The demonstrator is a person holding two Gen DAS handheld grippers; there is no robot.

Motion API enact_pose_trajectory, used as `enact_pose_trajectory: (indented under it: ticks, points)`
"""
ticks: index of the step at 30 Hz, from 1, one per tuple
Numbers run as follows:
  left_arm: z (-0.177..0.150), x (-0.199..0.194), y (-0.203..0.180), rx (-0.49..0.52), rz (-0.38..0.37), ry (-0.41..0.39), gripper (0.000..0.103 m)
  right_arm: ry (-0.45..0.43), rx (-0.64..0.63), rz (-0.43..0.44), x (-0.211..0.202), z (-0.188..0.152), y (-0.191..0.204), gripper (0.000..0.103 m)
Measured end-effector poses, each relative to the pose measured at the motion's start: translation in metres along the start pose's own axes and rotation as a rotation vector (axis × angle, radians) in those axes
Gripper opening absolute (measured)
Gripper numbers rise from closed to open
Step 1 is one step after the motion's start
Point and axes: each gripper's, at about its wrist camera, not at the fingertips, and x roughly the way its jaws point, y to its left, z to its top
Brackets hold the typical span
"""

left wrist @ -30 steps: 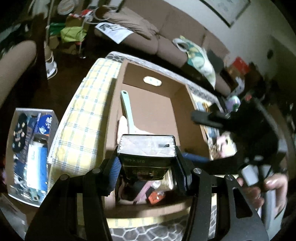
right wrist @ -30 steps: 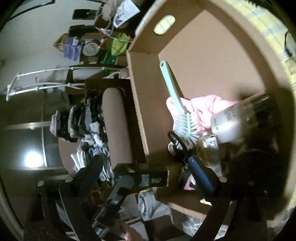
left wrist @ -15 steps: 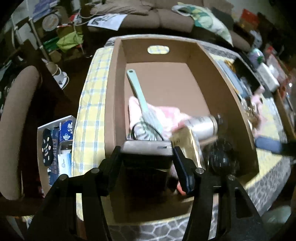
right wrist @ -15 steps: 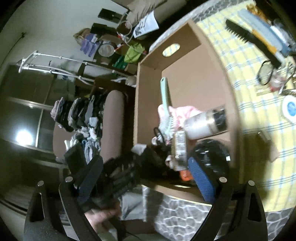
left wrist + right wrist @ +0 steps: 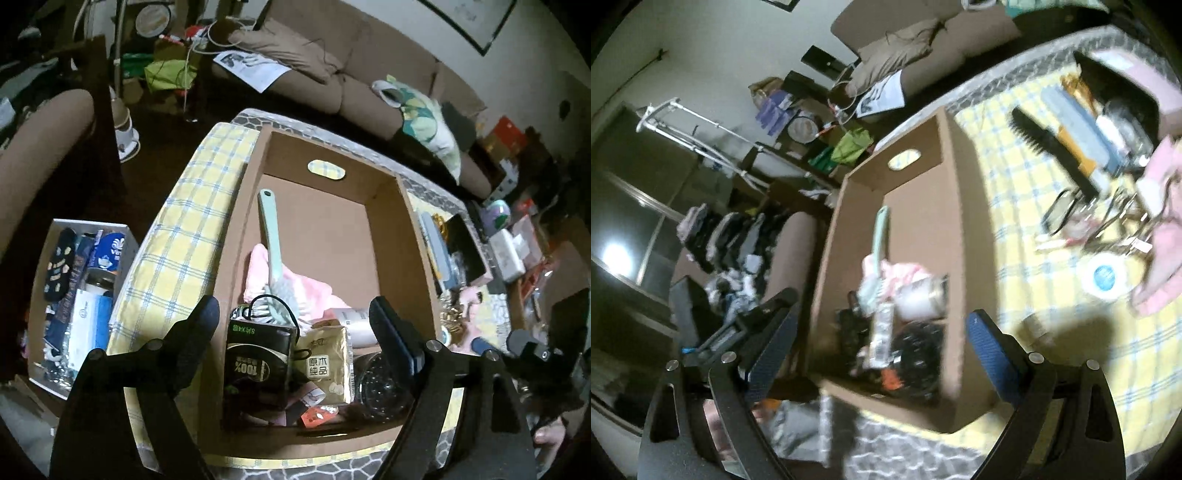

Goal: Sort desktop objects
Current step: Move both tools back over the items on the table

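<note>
A brown cardboard box [image 5: 410, 236] [image 5: 964, 221] stands on the yellow checked tablecloth. A black carton [image 5: 258, 365] lies in its near left corner, beside a gold packet [image 5: 327, 363], a mint brush [image 5: 273, 251], a pink cloth [image 5: 306, 288] and a white bottle [image 5: 354, 325]. My left gripper [image 5: 295, 328] is open and empty above the box's near end. My right gripper [image 5: 881, 339] is open and empty, over the box's near edge.
Loose items lie on the tablecloth right of the box: a black comb [image 5: 1049, 147], a white round lid [image 5: 1106, 275], a pink cloth [image 5: 1163, 236], glasses [image 5: 1058, 212]. A white bin [image 5: 74, 295] of items stands on the floor at left. A sofa [image 5: 332, 74] is behind.
My left gripper has opened and let go of the black carton, which now lies in the box. The left gripper has risen. My right gripper has swung away to the right.
</note>
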Motion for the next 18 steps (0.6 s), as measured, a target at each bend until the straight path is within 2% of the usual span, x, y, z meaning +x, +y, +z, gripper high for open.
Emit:
enact_pose_trajectory:
  ticks: [1, 2, 3, 9, 15, 18]
  points:
    - [-0.001, 0.001, -0.005, 0.008, 0.001, 0.001, 0.086, -0.005, -0.019, -0.025, -0.002, 0.001, -0.001, 0.098]
    - [-0.001, 0.002, -0.011, 0.017, 0.002, 0.0, 0.098, -0.013, -0.051, -0.068, -0.005, 0.002, -0.003, 0.1]
    - [-0.003, 0.003, -0.017, 0.024, 0.001, -0.003, 0.103, -0.019, -0.075, -0.1, -0.008, 0.002, -0.004, 0.101]
    - [-0.018, 0.009, -0.063, 0.093, -0.008, 0.018, 0.103, -0.031, -0.101, -0.22, -0.026, -0.001, -0.022, 0.103]
    - [-0.039, -0.003, -0.115, 0.199, -0.007, -0.009, 0.103, -0.065, -0.145, -0.336, -0.065, -0.011, -0.039, 0.103]
    - [-0.054, -0.005, -0.131, 0.205, -0.014, -0.016, 0.103, -0.083, -0.146, -0.383, -0.082, -0.015, -0.046, 0.103]
